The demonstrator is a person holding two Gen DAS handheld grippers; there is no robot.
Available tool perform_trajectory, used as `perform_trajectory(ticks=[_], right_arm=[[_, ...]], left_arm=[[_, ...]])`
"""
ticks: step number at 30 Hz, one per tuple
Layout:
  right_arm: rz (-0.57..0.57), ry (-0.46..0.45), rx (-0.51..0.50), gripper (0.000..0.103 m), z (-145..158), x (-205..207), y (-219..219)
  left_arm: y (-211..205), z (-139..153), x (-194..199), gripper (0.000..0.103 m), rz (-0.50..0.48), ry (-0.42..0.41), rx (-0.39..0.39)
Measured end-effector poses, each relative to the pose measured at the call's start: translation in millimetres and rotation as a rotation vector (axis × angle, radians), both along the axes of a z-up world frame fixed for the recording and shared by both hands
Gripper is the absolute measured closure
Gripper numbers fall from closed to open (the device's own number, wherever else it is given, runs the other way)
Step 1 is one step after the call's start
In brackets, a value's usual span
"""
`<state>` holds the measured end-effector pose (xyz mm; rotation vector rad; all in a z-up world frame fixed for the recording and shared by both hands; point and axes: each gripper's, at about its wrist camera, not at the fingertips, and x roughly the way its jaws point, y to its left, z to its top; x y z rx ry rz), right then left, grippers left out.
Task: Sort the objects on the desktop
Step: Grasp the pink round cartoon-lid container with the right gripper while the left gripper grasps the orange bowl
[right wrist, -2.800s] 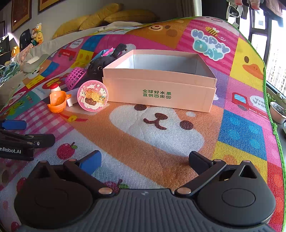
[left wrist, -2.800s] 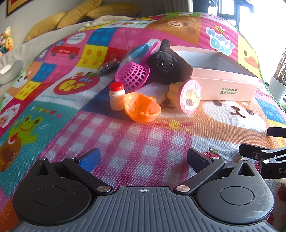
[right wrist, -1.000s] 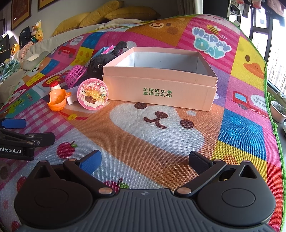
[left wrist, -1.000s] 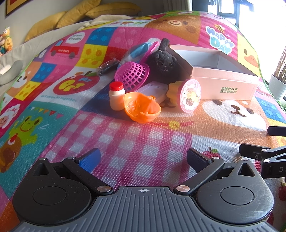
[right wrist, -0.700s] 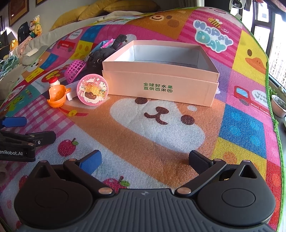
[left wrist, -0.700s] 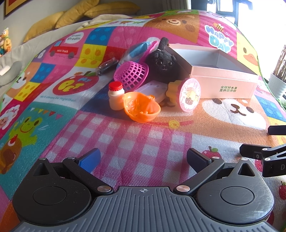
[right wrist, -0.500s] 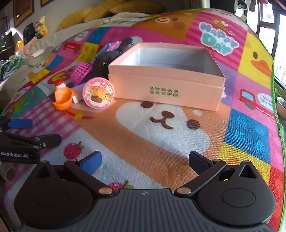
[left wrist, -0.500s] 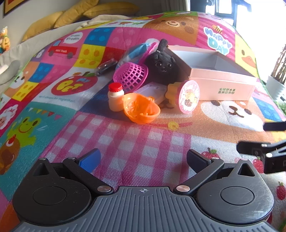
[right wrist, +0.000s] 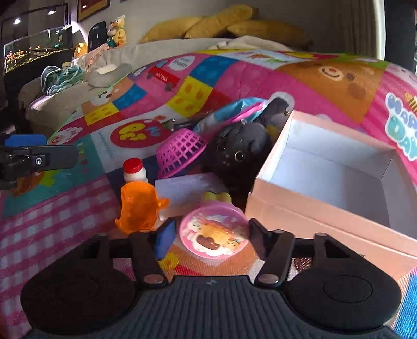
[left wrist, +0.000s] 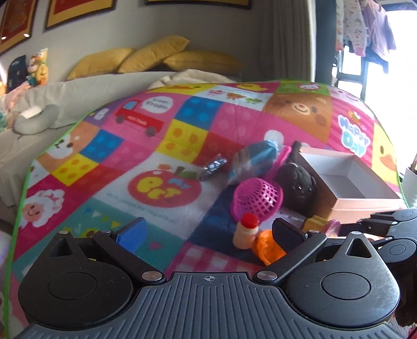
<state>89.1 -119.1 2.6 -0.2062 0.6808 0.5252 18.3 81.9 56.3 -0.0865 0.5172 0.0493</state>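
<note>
Item, step one: our right gripper (right wrist: 209,238), jaws closing around the pink disc (right wrist: 214,236) at the box's (right wrist: 325,219) seven o'clock, not yet clamped; left gripper (left wrist: 208,230) wide, empty; next, we judge, clamp and lift boxward.

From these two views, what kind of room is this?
Most likely a living room at home, with sorting done on a children's play mat. Yellow cushions sit along a sofa, framed pictures hang on the wall, and laundry hangs by the window.
</note>
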Motion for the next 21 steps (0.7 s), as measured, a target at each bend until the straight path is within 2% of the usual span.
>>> perform_trajectory(ticks=[3,7,10,11,13,14,17,19,21], right_arm=[[-0.026,-0.032,0.001,0.047,9.1,-16.9,-14.9],[-0.013,0.025,0.038,0.047,35.2,-45.4,-55.7],[-0.072,0.074,0.029,0.047,36.2,-59.4,-81.4],[-0.097,0.081,0.015,0.047,32.9,-63.7,-88.0],[-0.133,0.082,-0.004,0.047,25.0,-69.5,-96.6],[-0.146,0.086,-0.003,0.047,21.0,-71.6,-100.0],[-0.165,0.099,0.052,0.047,15.4,-74.2,-107.3],[-0.175,0.094,0.083,0.044,15.1,-75.1,-109.8],[-0.184,0.081,0.107,0.039,15.4,-75.9,-109.9]], left_arm=[[-18.0,-8.9,3.2,0.0,-0.076,0.034,0.044],[-59.6,-24.4,8.7,0.0,-0.254,0.085,0.189],[-79.7,-36.0,18.6,0.0,-0.274,0.094,0.265],[-80.9,-37.1,23.2,0.002,-0.271,0.097,0.256],[-81.0,-37.7,30.9,0.014,-0.273,0.117,0.226],[-81.5,-38.8,33.6,0.024,-0.276,0.128,0.217],[-84.1,-45.8,38.8,0.025,-0.273,0.147,0.227],[-84.8,-49.5,41.3,0.041,-0.251,0.149,0.244],[-83.3,-49.2,40.5,0.044,-0.228,0.136,0.241]])
